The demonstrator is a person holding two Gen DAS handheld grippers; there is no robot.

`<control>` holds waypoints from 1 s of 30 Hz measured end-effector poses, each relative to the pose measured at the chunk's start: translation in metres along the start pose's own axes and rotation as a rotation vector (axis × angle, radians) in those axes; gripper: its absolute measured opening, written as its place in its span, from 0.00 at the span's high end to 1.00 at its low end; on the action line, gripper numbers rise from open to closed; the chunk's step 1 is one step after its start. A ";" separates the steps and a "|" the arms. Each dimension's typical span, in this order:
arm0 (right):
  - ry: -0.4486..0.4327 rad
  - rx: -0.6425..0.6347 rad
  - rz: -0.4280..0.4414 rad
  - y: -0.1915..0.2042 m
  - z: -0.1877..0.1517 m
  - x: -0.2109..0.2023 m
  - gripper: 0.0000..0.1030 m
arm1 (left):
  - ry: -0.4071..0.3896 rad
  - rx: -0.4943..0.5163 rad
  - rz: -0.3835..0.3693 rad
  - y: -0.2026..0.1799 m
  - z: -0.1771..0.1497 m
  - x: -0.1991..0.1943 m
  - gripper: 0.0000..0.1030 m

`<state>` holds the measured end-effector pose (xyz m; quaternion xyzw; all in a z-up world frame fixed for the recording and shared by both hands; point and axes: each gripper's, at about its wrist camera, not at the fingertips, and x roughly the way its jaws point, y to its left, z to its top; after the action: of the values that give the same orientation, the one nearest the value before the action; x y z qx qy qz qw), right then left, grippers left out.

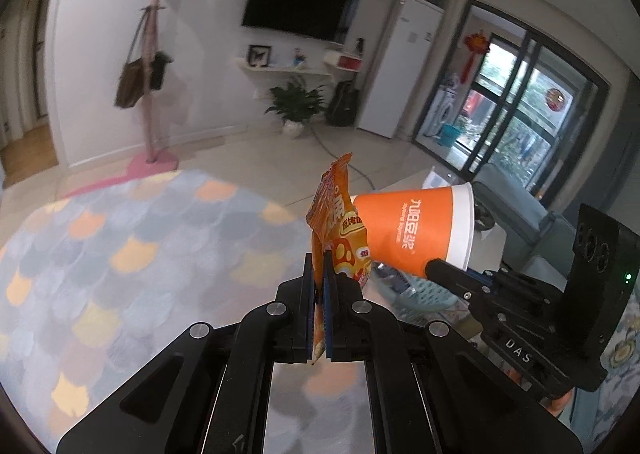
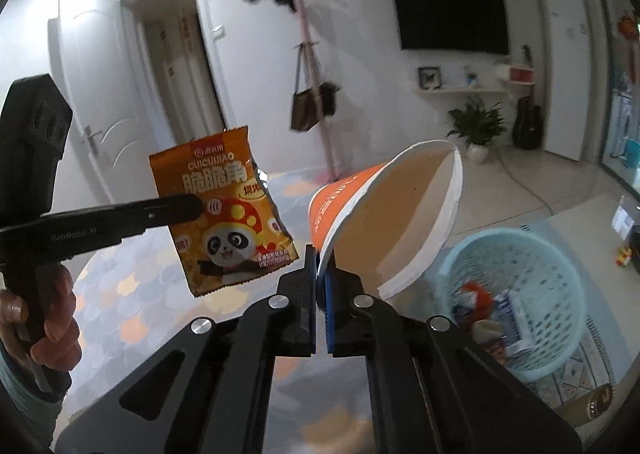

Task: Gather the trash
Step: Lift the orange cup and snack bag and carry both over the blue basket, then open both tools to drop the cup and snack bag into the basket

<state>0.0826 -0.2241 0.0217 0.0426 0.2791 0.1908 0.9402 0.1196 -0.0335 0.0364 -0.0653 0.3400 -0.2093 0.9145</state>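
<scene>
My left gripper (image 1: 319,266) is shut on an orange snack wrapper (image 1: 338,222) that stands up edge-on between its pads. From the right wrist view the same wrapper (image 2: 228,210), printed with a panda, hangs flat at the left with the left gripper (image 2: 192,208) pinching it. My right gripper (image 2: 321,266) is shut on the rim of an orange and white paper cup (image 2: 384,222), which lies tilted with its mouth toward me. In the left wrist view the cup (image 1: 412,230) hangs sideways just right of the wrapper, the right gripper (image 1: 434,268) at its rim.
A light blue plastic basket (image 2: 552,254) with several bits of trash in it stands low at the right, also partly seen as a basket (image 1: 424,294) below the cup. A patterned rug (image 1: 120,262) covers the floor. A person's hand (image 2: 48,318) holds the left gripper's handle. A pink coat stand (image 1: 154,94) is behind.
</scene>
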 end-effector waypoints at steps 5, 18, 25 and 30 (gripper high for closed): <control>-0.035 0.053 -0.089 -0.041 0.003 -0.016 0.98 | -0.014 0.057 -0.044 -0.039 0.018 0.021 0.99; 0.023 0.285 -0.294 -0.155 -0.018 0.003 0.98 | 0.074 0.125 -0.128 -0.114 0.030 0.144 0.99; 0.115 0.348 -0.365 -0.192 -0.034 0.039 0.98 | 0.175 0.106 -0.137 -0.121 0.023 0.208 0.98; 0.182 0.395 -0.363 -0.219 -0.043 0.051 0.71 | 0.199 0.084 -0.114 -0.117 0.018 0.225 0.69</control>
<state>0.1726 -0.4082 -0.0815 0.1570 0.3973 -0.0357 0.9035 0.2445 -0.2359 -0.0531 -0.0252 0.4159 -0.2802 0.8648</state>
